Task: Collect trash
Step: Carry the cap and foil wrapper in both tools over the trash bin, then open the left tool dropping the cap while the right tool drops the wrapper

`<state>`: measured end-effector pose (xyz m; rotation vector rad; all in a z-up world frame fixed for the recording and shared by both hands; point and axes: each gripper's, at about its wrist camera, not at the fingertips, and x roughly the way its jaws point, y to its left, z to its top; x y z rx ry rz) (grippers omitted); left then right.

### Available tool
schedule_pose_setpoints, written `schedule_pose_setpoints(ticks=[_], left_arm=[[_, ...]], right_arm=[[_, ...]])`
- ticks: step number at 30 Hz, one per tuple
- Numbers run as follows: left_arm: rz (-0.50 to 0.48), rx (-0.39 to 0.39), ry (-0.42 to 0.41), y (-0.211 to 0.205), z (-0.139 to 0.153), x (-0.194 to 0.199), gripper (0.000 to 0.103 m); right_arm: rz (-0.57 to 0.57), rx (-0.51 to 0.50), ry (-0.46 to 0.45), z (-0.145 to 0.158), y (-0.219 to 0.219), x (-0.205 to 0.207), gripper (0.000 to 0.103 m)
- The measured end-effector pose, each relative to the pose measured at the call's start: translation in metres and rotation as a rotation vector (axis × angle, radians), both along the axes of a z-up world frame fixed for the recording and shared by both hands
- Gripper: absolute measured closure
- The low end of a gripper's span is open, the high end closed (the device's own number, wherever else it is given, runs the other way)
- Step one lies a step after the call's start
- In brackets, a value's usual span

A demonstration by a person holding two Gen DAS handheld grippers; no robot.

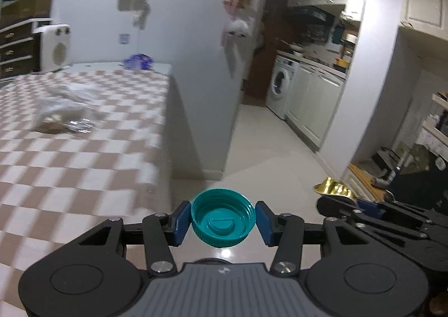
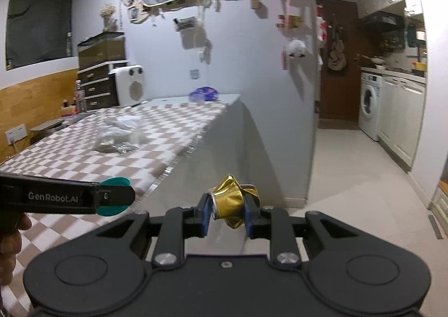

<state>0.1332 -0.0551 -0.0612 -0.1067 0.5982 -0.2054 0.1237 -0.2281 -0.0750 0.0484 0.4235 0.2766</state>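
My left gripper (image 1: 223, 220) is shut on a teal plastic lid (image 1: 223, 217), hollow side facing the camera, held in the air past the table's right edge. In the right wrist view that same left gripper (image 2: 112, 197) comes in from the left with the teal lid (image 2: 113, 210) seen edge-on. My right gripper (image 2: 226, 210) is shut on a crumpled gold can (image 2: 228, 200), also held above the floor. The gold can (image 1: 333, 186) and right gripper (image 1: 364, 206) show at the right of the left wrist view. Clear plastic trash (image 2: 119, 133) lies on the checkered table (image 2: 70, 160).
A white wall corner (image 2: 280, 120) stands behind the table's right end. White tiled floor (image 2: 350, 176) leads to a kitchen with a washing machine (image 2: 369, 105). A white heater (image 2: 130, 87), dark drawers (image 2: 96, 84) and a blue bag (image 2: 203, 94) sit at the table's far end.
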Motion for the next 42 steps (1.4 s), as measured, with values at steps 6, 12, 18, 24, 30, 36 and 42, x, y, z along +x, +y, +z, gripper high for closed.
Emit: schedule_pose_setpoints(ticks=[6,12,18,24,30,36,42], left_arm=[[-0.074,-0.004,0.047,-0.051,-0.024,0.008,0.052],[-0.105,0.001,0.128,-0.087,-0.064,0.026,0.052],[-0.090,0.012,0.234,-0.101,-0.112,0.055,0.052],[-0.052,0.018,0.327,-0.105,-0.163,0.089,0.052],[-0.032,0.026,0.428,-0.103,-0.218,0.119,0.052],[0.000,0.021,0.513,-0.087,-0.266,0.146,0.052],[0.045,0.010,0.590,-0.068,-0.307,0.172,0.052]], right_arm=[[-0.076,-0.005,0.045,-0.018,-0.048,-0.002,0.078],[-0.130,-0.008,0.111,-0.046,-0.087,0.004,0.078],[-0.160,-0.004,0.198,-0.084,-0.109,0.020,0.078],[-0.172,-0.002,0.306,-0.129,-0.114,0.049,0.079],[-0.173,-0.010,0.418,-0.176,-0.110,0.081,0.078],[-0.170,0.008,0.528,-0.224,-0.103,0.116,0.079],[-0.151,0.016,0.636,-0.270,-0.083,0.152,0.079]])
